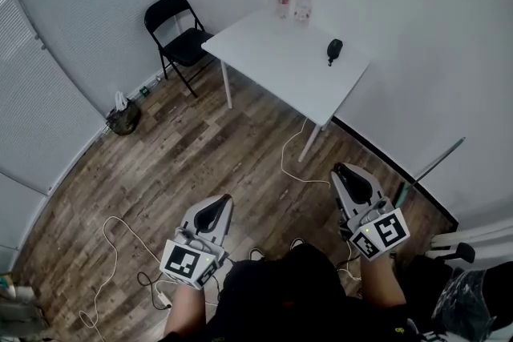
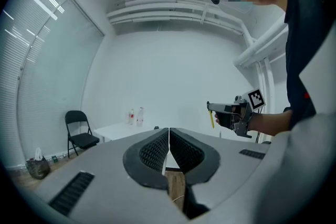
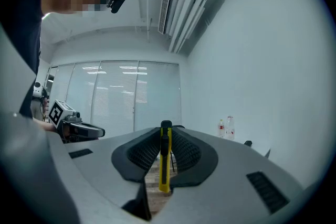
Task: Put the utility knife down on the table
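A yellow and black utility knife [image 3: 165, 157] stands upright between the jaws of my right gripper [image 3: 165, 150], which is shut on it. In the left gripper view the knife [image 2: 212, 119] hangs as a thin yellow strip under the right gripper [image 2: 233, 112]. My left gripper [image 2: 169, 150] is shut with nothing between its jaws. In the head view the left gripper [image 1: 213, 212] and the right gripper [image 1: 351, 182] are held over the wooden floor, well short of the white table [image 1: 276, 64], which stands near the far wall.
On the table are two bottles [image 1: 293, 2] at the back and a small black object [image 1: 334, 50] near the right edge. A black folding chair [image 1: 178, 36] stands left of the table. A white cable [image 1: 295, 160] and a bin [image 1: 123, 118] lie on the floor.
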The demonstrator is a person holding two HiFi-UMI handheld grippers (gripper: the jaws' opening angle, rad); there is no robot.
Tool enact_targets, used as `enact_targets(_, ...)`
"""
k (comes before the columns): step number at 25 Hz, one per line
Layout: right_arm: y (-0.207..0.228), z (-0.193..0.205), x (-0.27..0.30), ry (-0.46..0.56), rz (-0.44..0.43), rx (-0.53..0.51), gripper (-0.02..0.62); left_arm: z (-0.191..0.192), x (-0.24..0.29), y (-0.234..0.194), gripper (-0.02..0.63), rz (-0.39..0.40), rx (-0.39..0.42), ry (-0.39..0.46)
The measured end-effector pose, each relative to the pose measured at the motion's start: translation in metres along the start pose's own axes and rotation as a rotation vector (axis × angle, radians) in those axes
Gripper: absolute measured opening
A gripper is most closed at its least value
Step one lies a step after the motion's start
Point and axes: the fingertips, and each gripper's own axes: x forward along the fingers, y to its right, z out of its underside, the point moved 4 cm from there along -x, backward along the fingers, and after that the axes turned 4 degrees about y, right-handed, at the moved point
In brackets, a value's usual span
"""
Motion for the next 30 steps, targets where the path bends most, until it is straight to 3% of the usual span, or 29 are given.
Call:
enact_targets(13, 0.033, 0.018, 0.038, -0.016, 0.012, 0.024, 0.075, 0.005, 0.045, -0.028, 0.023, 0.018, -0.005, -0.010)
enact_targets(30, 0.233, 0.031, 0.142, 0.012, 0.003, 0.082, 0.075, -0.018, 0.257, -0.068, 0.023, -0.006, 0.036, -0.045)
